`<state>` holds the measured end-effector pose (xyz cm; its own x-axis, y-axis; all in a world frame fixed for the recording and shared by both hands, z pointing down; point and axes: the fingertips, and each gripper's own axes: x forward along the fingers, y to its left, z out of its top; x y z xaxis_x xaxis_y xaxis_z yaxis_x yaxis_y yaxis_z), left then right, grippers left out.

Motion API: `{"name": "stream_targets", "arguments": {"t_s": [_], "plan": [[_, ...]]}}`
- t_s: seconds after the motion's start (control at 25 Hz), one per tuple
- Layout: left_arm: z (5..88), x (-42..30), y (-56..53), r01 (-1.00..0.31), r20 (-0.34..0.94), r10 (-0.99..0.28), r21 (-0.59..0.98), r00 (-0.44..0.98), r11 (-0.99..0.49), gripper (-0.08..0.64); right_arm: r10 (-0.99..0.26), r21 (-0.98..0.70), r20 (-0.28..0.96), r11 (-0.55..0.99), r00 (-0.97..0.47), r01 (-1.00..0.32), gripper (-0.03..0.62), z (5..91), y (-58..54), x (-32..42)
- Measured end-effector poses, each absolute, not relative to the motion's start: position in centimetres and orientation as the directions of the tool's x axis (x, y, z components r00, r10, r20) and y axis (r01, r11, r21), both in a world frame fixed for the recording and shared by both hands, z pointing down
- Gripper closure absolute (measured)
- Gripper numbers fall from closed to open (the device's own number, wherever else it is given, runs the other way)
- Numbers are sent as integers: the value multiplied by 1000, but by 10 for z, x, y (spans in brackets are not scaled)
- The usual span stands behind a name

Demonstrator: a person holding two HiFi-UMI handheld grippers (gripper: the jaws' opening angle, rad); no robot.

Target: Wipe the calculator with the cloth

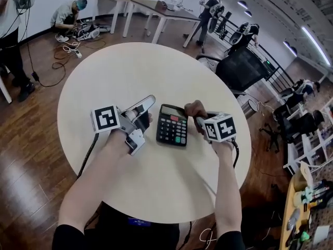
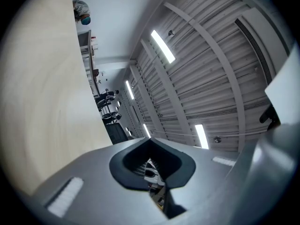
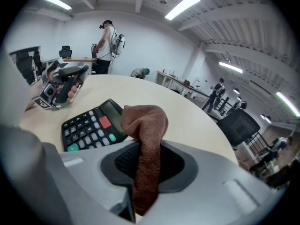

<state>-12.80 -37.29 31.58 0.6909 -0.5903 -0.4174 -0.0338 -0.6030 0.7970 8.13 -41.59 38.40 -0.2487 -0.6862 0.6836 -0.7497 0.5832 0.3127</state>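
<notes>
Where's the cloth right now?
In the right gripper view, the brown cloth is clamped between the jaws of the right gripper, just right of the calculator on the round table.

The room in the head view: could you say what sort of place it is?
Probably an open lab or workshop: work tables, office chairs, a person crouched over cables.

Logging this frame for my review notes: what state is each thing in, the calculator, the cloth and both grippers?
calculator: lying flat, keys up, on the table.
cloth: bunched up, clamped in the right gripper.
right gripper: shut on the cloth, angled down by the calculator.
left gripper: shut, empty, tilted upward.
</notes>
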Motion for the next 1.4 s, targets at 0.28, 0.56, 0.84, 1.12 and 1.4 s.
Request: {"name": "stream_targets", "arguments": {"t_s": [0.28, 0.56, 0.84, 1.12, 1.4], "plan": [[321, -130, -373, -17, -419, -602, 812, 679, -584, 563, -636, 327, 636, 736, -437, -593, 508, 368, -393, -1], [320, -126, -375, -14, -426, -608, 812, 671, -584, 563, -593, 493, 711, 803, -378, -334, 508, 390, -389, -52], [320, -129, -375, -27, -412, -611, 815, 677, -579, 563, -405, 379, 828, 914, -387, -145, 508, 405, -303, -51], [319, -129, -373, -17, -426, -595, 804, 682, -595, 563, -500, 421, 750, 866, -433, -271, 508, 379, -326, -45], [320, -128, -374, -15, -429, -601, 805, 675, -592, 563, -583, 494, 728, 811, -360, -313, 508, 389, -385, -47]]}}
